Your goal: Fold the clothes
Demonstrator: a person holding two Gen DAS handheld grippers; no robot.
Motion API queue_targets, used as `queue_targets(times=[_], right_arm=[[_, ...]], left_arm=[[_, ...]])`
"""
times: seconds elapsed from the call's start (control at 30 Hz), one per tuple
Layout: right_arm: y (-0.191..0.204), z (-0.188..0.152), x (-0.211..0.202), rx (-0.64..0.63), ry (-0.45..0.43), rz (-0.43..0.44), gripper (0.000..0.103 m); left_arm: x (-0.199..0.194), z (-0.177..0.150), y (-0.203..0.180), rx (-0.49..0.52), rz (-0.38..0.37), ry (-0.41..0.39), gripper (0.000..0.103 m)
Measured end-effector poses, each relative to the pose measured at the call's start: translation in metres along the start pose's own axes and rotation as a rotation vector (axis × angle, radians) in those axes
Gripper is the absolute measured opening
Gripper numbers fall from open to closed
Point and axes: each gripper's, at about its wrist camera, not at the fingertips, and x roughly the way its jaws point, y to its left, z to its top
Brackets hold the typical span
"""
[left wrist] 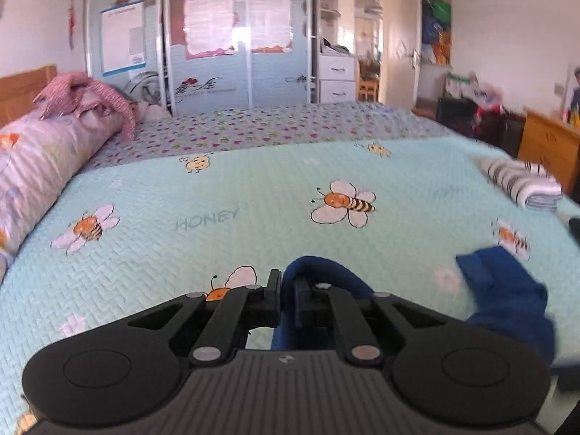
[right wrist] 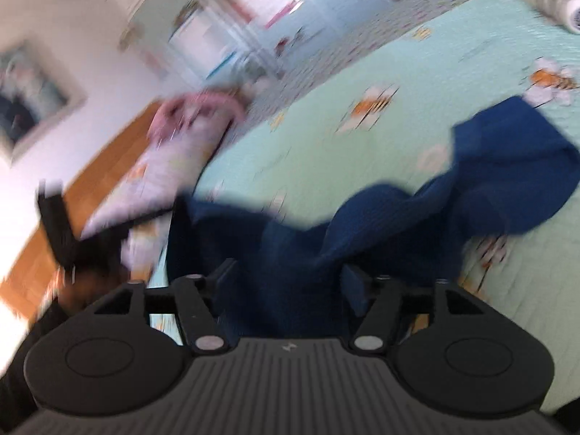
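Note:
A dark blue garment (left wrist: 507, 290) lies on the mint bee-print bedspread (left wrist: 217, 217). My left gripper (left wrist: 288, 290) is shut on a fold of that blue cloth, which loops up over the right finger. In the blurred right wrist view the blue garment (right wrist: 489, 188) spreads from the lower middle toward the right. My right gripper (right wrist: 290, 282) stands open, its jaws wide apart with blue cloth lying between them and no pad pressing on it. The left gripper (right wrist: 58, 224) shows as a black blur at the left, beside a hand.
A folded striped garment (left wrist: 522, 185) sits near the bed's right edge. A lilac bolster (left wrist: 40, 166) with a pink cloth (left wrist: 90, 94) on it lies along the left. Mirrored wardrobe doors (left wrist: 203, 43) stand behind the bed, a wooden cabinet (left wrist: 547, 148) at the right.

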Motion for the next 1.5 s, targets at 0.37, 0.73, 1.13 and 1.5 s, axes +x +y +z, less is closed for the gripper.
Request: queue_targets(times=[0.37, 0.73, 1.13, 1.5], right_arm=[[0.045, -0.053, 0.092, -0.377, 0.189, -0.168, 0.019], [0.089, 0.101, 0.06, -0.342, -0.291, -0.105, 0.019], [0.006, -0.016, 0.065, -0.102, 0.059, -0.145, 0.075], [0.036, -0.004, 0.119, -0.257, 0.133, -0.27, 0.021]], left_arm=[[-0.039, -0.058, 0.041, -0.187, 0.02, 0.104, 0.044], [-0.066, -0.103, 0.027, -0.213, -0.1, 0.138, 0.045], [-0.06, -0.115, 0.01, -0.078, -0.097, 0.169, 0.045], [-0.059, -0.125, -0.005, -0.07, -0.129, 0.197, 0.045]])
